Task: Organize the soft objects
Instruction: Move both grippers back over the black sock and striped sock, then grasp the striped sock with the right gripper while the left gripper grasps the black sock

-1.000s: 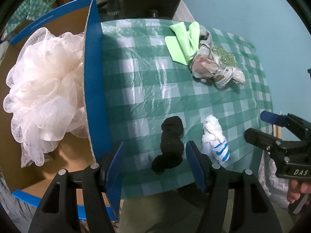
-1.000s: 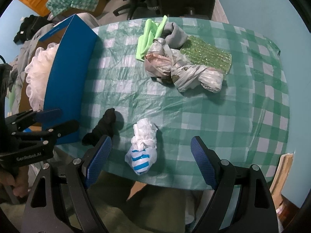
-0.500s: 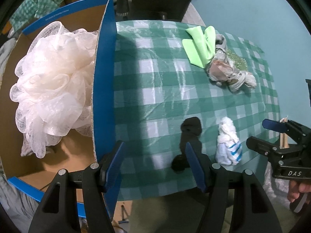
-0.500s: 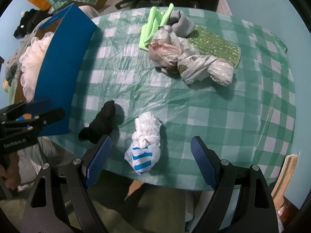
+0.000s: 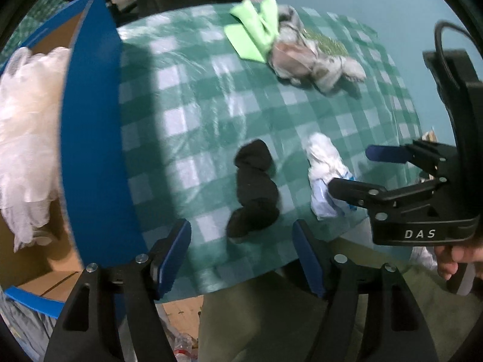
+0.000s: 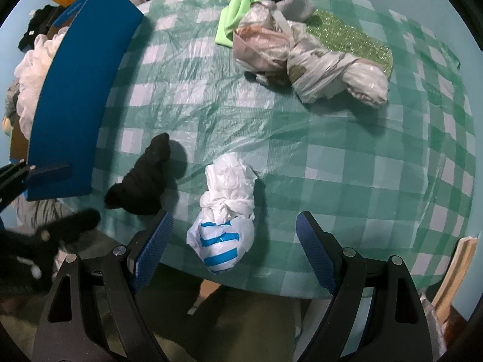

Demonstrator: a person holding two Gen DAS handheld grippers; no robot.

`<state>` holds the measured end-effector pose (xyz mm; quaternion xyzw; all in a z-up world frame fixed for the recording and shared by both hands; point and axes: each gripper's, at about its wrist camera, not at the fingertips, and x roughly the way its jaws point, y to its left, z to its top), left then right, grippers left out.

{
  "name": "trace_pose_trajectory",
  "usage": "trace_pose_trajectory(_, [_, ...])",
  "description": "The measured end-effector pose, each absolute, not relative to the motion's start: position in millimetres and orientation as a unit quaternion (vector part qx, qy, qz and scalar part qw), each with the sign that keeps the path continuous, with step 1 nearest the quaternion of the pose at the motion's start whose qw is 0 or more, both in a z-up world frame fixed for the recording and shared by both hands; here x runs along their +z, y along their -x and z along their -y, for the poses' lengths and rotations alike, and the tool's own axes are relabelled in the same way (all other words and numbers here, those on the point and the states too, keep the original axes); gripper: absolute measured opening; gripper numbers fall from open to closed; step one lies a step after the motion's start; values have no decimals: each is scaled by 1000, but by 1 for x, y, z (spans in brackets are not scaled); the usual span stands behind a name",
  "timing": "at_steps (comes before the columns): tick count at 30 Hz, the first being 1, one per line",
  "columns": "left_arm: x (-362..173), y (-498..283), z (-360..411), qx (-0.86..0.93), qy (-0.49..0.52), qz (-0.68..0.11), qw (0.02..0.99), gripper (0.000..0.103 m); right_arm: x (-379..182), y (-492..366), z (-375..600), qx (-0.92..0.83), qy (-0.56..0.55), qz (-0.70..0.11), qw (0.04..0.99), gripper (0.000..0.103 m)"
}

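Note:
A black sock (image 5: 255,187) lies on the green checked tablecloth (image 5: 193,120) near the front edge. My left gripper (image 5: 241,250) hovers over it, jaws opening, the sock's near end showing between the blue pads without touching them. To its right lies a knotted white plastic bag with blue stripes (image 6: 223,217). My right gripper (image 6: 234,232) hangs open above that bag, the pads well clear on both sides. In the left wrist view the right gripper (image 5: 359,170) partly covers the bag (image 5: 324,163). The left gripper (image 6: 60,196) shows blurred at the right wrist view's left edge.
A blue cardboard box (image 5: 90,138) stands at the table's left edge and holds a white mesh pouf (image 5: 27,114). At the back lie a lime-green cloth (image 6: 235,21), a grey sock (image 6: 294,3), knotted plastic bags (image 6: 314,60) and a glittery green pad (image 6: 353,42).
My left gripper swung from beside the box back over the black sock and came closer. The right gripper sank toward the striped bag, which looks larger between its fingers.

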<state>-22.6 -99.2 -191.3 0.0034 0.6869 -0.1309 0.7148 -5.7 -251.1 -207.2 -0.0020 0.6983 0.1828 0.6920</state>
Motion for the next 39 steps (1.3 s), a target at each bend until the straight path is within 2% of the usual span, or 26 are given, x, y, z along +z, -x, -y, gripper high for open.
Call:
trace_pose_trajectory(11, [-218,12,104,-124,19,-702,701,73,-233,10,236,199,28,-702,683,82])
trace_pose_trajectory(13, [-220,11,104,-120,22,-703,701,73,-236,11,235,203,33,-704,680,67])
trace_pose_trajectory(14, [-223,11,104,-120,25,-705,699,73,-239,11,236,205,32,-707,676,63])
trace_pose_trajectory(15, [-223,11,103,-120,26,-706,698,73,-241,11,237,207,30,-709,674,53])
trace_pose_trajectory(17, [-226,10,104,-121,26,-707,696,73,-243,11,238,208,31,-710,672,44])
trace_pose_trajectory(21, [-232,8,109,-122,18,-710,693,73,-237,8,249,209,21,-700,683,41])
trace_pose_trajectory(28, [-248,4,117,-107,9,-715,691,73,-224,-5,260,205,13,-692,692,41])
trace_pose_trajectory(30, [-250,3,119,-108,8,-714,691,65,-221,-8,261,206,16,-689,695,41])
trace_pose_trajectory(32, [-253,3,120,-108,2,-718,688,45,-218,-11,262,205,19,-687,697,41])
trace_pose_trajectory(35, [-252,3,124,-111,-6,-712,693,38,-211,-17,262,205,17,-683,701,41])
trace_pose_trajectory(39, [-248,3,128,-112,-3,-707,699,37,-203,-20,263,206,19,-676,708,41])
